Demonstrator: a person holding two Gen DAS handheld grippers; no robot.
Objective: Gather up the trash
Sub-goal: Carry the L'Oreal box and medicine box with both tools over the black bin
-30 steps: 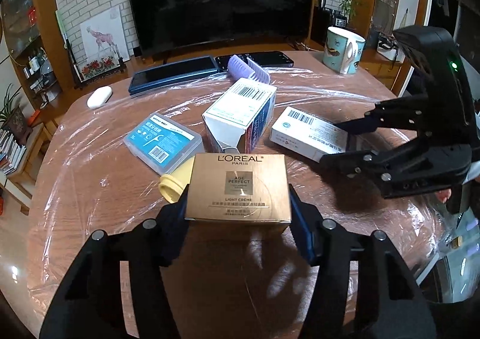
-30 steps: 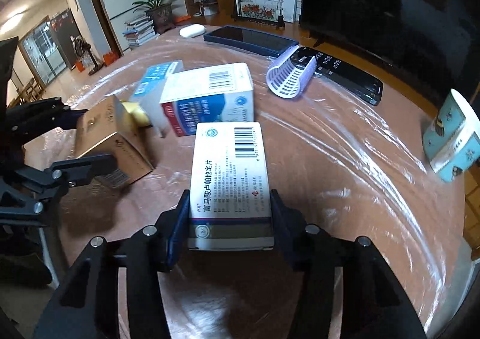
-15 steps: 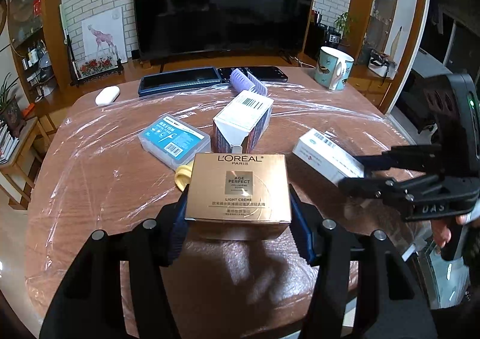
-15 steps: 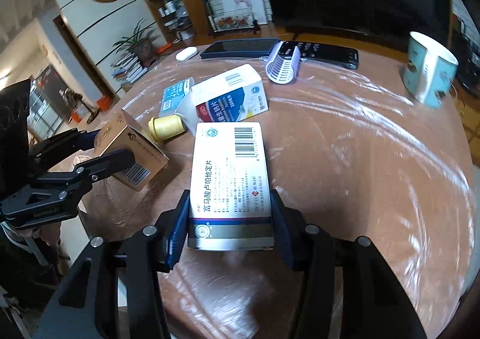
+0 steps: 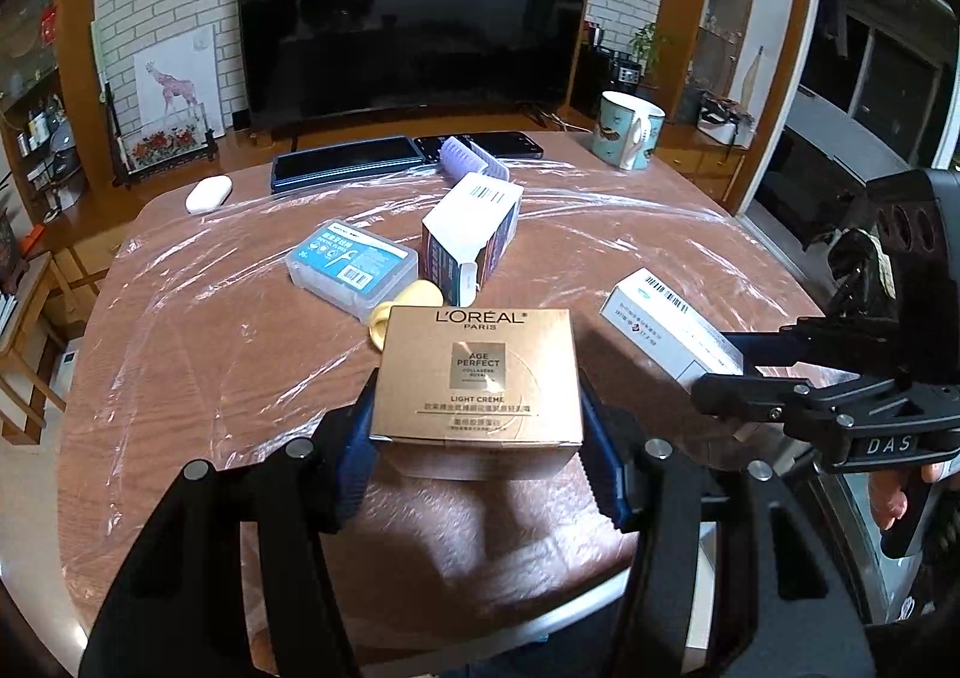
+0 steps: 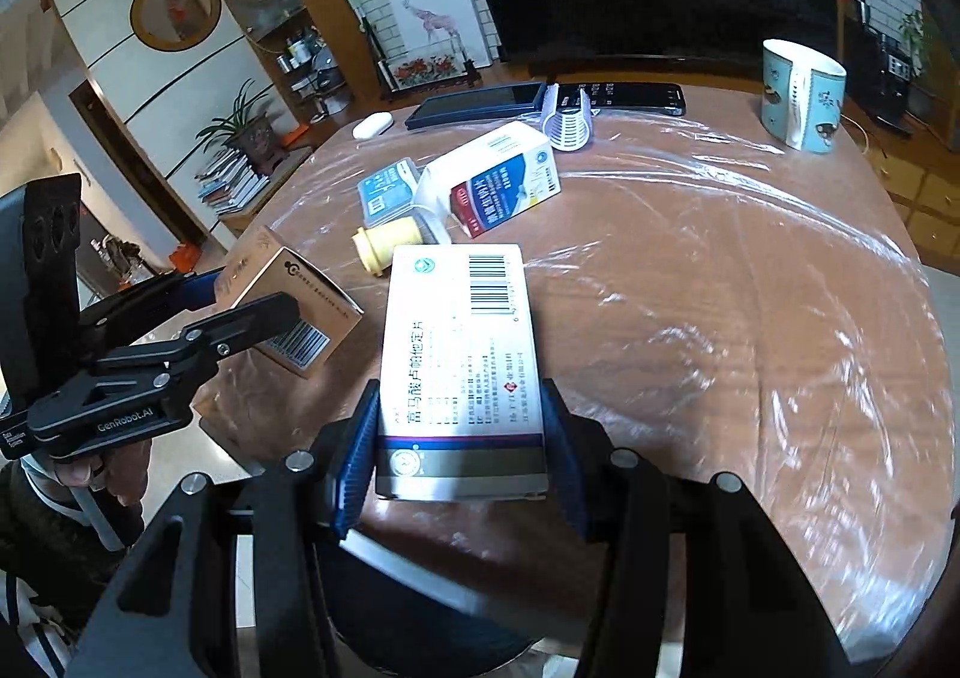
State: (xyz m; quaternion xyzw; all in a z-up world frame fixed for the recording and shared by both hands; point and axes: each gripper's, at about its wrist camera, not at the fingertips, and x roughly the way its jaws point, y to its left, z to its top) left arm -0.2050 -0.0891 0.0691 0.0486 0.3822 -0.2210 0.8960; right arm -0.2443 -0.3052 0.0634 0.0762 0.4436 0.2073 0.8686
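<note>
The desk [image 5: 198,354] is brown wood with a visible grain, covered by a thin clear plastic film [image 6: 750,282] that wrinkles and throws white glare. The gold box [image 5: 477,375] is card with a satin metallic sheen. The white medicine box [image 6: 459,354] is smooth printed card, faintly glossy. The floss case [image 5: 353,267] is translucent hard plastic under a blue paper label. The mug [image 5: 627,132] looks like glazed ceramic, shiny. The left gripper [image 5: 477,438] and the right gripper [image 6: 459,456] are matt black plastic with bright metal screw heads, and their pads [image 5: 360,438] are ribbed blue.
</note>
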